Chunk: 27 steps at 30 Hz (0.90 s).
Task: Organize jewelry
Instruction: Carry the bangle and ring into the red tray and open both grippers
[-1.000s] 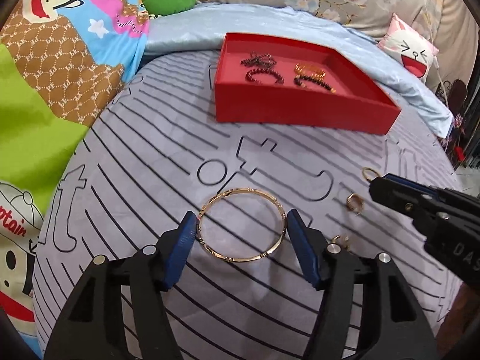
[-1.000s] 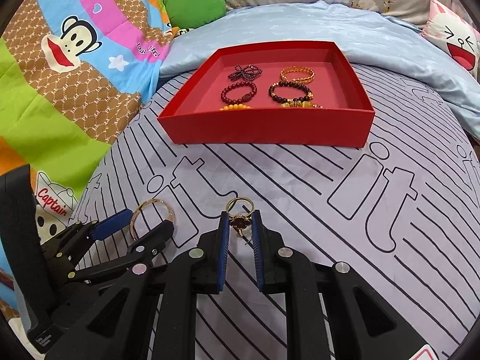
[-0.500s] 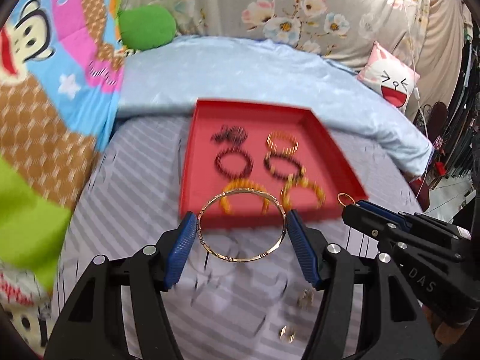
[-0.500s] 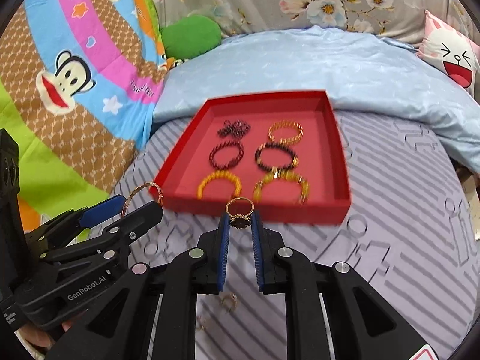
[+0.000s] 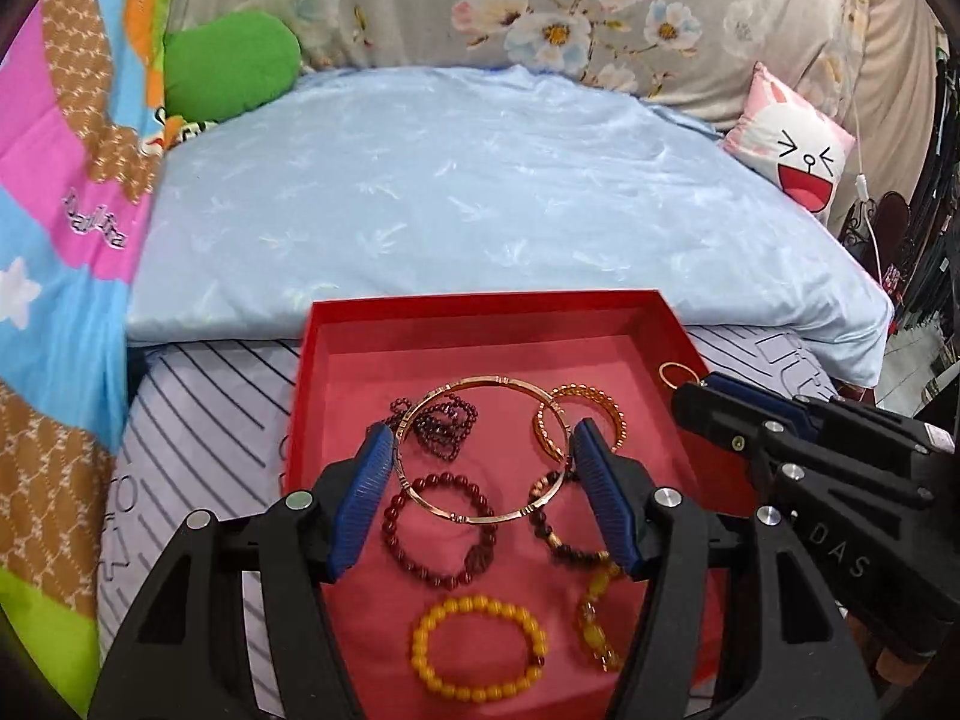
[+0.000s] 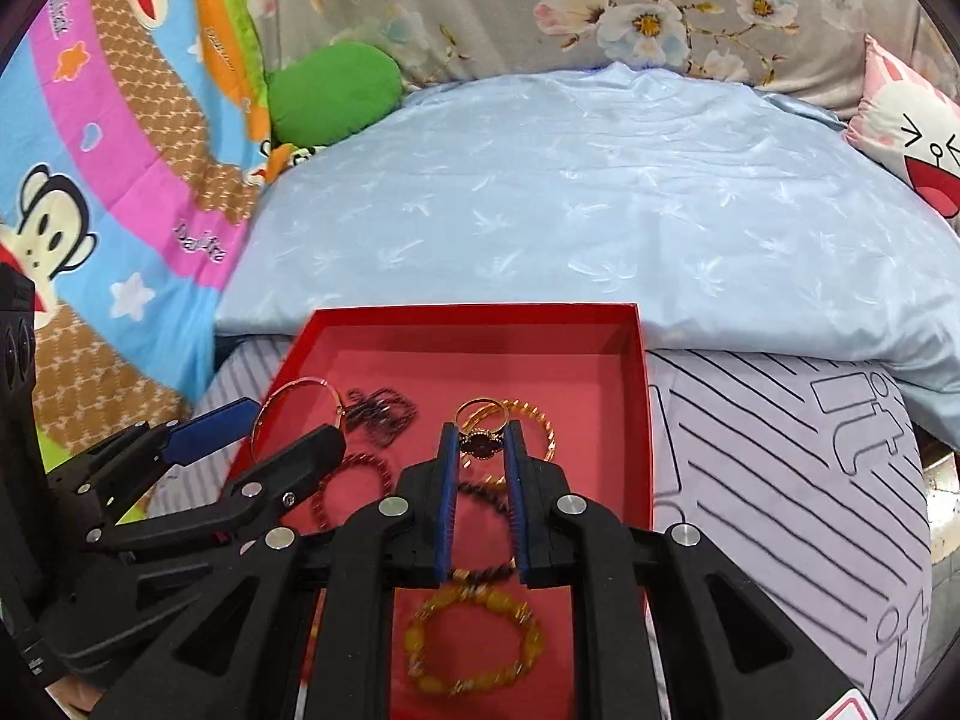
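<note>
My left gripper (image 5: 483,459) pinches a thin gold bangle (image 5: 480,450) across its width, both blue pads pressing its rim, held above the red tray (image 5: 480,306). My right gripper (image 6: 480,450) has its jaws nearly together, clamped on a gold ring with a dark stone (image 6: 478,429), also over the tray. Inside the tray lie a dark beaded chain (image 5: 441,420), a twisted gold bracelet (image 5: 594,414), a dark red bead bracelet (image 5: 441,531), a brown bead bracelet (image 5: 561,540), a yellow bead bracelet (image 5: 477,648) and an amber bracelet (image 5: 597,624). The tray sits on a grey striped sheet (image 6: 780,468), with a pale blue quilt (image 5: 480,192) just behind it.
</note>
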{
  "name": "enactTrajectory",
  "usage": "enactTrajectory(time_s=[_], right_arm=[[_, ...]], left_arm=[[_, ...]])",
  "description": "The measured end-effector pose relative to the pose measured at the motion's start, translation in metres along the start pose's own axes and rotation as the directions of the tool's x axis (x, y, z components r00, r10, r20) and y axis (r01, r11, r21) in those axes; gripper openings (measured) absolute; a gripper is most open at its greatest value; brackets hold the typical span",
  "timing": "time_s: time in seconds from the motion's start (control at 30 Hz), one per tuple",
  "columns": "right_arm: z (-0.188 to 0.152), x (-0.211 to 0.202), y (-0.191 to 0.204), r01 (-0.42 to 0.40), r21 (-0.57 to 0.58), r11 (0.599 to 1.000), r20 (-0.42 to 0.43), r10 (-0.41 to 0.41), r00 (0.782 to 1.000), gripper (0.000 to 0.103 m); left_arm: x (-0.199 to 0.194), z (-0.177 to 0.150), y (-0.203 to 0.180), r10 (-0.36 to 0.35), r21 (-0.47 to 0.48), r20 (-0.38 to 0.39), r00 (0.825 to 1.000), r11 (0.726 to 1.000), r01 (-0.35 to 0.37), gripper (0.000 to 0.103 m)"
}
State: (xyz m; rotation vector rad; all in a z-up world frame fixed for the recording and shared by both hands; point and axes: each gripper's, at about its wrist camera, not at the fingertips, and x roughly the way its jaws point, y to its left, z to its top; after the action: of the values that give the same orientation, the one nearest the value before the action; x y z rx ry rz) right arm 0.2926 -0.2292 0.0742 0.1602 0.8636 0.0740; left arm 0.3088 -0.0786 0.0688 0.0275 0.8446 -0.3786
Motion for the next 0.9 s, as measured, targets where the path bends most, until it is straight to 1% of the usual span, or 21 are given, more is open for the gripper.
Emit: enactTrajectory(time_s=[0.07,0.2,0.23,0.3,0.4,0.53,0.6,0.63,0.7,0.9], right_arm=[[0.005,0.015,-0.006,0.010,0.002,1.000,-0.014,-0.010,1.000,0.014],[0.010,0.041,-0.016,0.008,0.025,1.000,-0.054,-0.007,0.998,0.014],[0.011,0.046,-0.018,0.005,0.031,1.000,-0.064,-0.003,0.998,0.014],[0.013,0.055,-0.022,-0.002,0.045,0.999,-0.083,0.006,0.997,0.014],[0.018,0.061,-0.024,0.002,0.049,0.999,-0.090,0.002,0.996,0.014],[0.018,0.064,-0.022,0.007,0.035,0.999,-0.099,-0.004,0.995,0.015],[0.017,0.064,-0.018,0.023,0.014,1.000,-0.090,-0.022,0.996,0.016],[0.016,0.062,-0.017,0.032,0.005,0.999,-0.080,-0.032,0.996,0.017],[0.017,0.060,-0.016,0.039,0.001,0.999,-0.070,-0.039,0.997,0.024],[0.015,0.048,-0.021,0.027,0.025,0.999,-0.053,-0.026,0.998,0.025]], left_arm=[[0.018,0.003,0.002,-0.012,-0.014,-0.036,0.999,1.000,0.012,0.059],[0.043,0.003,0.003,-0.002,-0.022,-0.082,0.997,1.000,0.000,0.059],[0.048,0.005,0.006,-0.020,-0.039,-0.106,0.994,0.999,0.016,0.059],[0.052,0.008,0.007,-0.043,-0.049,-0.129,0.991,0.998,0.037,0.059],[0.056,0.009,0.007,-0.039,-0.034,-0.149,0.988,0.999,0.034,0.059],[0.062,0.008,-0.003,-0.045,0.001,-0.187,0.981,0.999,0.046,0.059],[0.061,0.008,-0.006,-0.040,0.017,-0.175,0.984,0.999,0.044,0.061],[0.059,0.009,-0.007,-0.030,0.026,-0.164,0.986,0.999,0.035,0.065],[0.058,0.009,-0.008,-0.013,0.032,-0.152,0.988,0.999,0.018,0.067],[0.049,0.008,-0.006,0.005,0.026,-0.122,0.992,1.000,-0.001,0.067]])
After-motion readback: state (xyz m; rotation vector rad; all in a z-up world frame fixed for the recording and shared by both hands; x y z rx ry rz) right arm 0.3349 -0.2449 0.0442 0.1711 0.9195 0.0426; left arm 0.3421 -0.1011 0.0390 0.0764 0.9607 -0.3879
